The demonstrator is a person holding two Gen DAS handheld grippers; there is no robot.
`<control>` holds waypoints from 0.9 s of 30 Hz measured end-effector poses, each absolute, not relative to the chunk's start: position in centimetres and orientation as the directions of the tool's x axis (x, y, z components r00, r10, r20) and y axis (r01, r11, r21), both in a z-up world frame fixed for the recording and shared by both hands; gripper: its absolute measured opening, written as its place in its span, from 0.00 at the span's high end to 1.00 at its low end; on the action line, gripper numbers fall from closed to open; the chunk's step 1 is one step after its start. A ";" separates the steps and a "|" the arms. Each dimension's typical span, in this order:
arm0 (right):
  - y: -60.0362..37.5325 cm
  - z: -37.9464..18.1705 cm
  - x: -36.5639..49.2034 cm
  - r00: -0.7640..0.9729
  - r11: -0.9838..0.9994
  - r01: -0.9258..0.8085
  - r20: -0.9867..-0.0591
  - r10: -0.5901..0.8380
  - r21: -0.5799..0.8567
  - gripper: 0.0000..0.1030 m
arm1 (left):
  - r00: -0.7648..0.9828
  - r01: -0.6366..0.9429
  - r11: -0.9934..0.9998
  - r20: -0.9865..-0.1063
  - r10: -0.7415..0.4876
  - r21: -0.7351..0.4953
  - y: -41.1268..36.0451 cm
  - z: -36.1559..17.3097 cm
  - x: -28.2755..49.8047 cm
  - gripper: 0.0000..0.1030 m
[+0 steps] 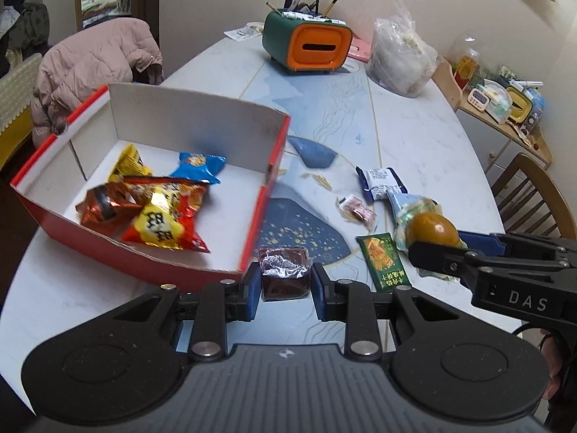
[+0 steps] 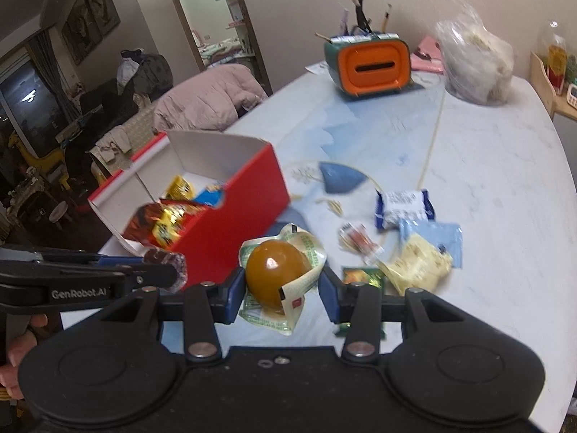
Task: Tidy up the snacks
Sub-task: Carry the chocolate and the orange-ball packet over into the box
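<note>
My left gripper [image 1: 285,274] is shut on a dark brown wrapped cake [image 1: 284,270], held above the table beside the near right corner of the red box [image 1: 259,202]. In the right wrist view this same cake [image 2: 166,265] shows at the left gripper's tip. My right gripper [image 2: 281,285] is shut on a packed brown egg [image 2: 276,270] in a green and white wrapper, lifted off the table; from the left wrist the egg [image 1: 432,231] appears at right. The red box [image 2: 234,223] holds several snack packets [image 1: 158,213].
Loose snacks lie on the table right of the box: a blue-and-white packet [image 1: 380,180], a small clear candy [image 1: 357,211], a green packet [image 1: 384,261], a pale blue packet [image 2: 432,241]. An orange and green tissue holder [image 1: 306,43] and a plastic bag [image 1: 400,57] stand farther back.
</note>
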State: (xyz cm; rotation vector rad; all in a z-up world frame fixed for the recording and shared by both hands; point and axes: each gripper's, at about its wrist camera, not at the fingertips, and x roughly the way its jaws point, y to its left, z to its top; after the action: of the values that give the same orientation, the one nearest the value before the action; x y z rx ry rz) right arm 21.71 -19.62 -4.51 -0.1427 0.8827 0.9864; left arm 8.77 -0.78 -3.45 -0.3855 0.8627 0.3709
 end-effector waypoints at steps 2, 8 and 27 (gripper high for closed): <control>-18.6 -3.9 21.2 0.251 0.569 -0.777 -0.698 0.671 0.268 0.58 | 0.600 -0.458 0.872 -0.784 0.161 -0.171 0.0 -2.9 8.4 0.72; -15.0 -2.7 19.6 0.265 0.562 -0.787 -0.683 0.681 0.254 0.58 | 0.619 -0.452 0.878 -0.764 0.181 -0.158 3.3 -1.3 7.0 0.72; -3.9 -2.3 17.6 0.318 0.597 -0.776 -0.694 0.646 0.201 0.58 | 0.604 -0.448 0.892 -0.755 0.256 -0.056 14.6 0.2 6.8 0.72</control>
State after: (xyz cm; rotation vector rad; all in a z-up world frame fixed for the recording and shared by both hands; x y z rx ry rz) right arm 17.64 -3.87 -2.28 -0.1811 0.8205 0.9426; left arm 6.82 14.62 0.17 -0.2505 0.8282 0.4124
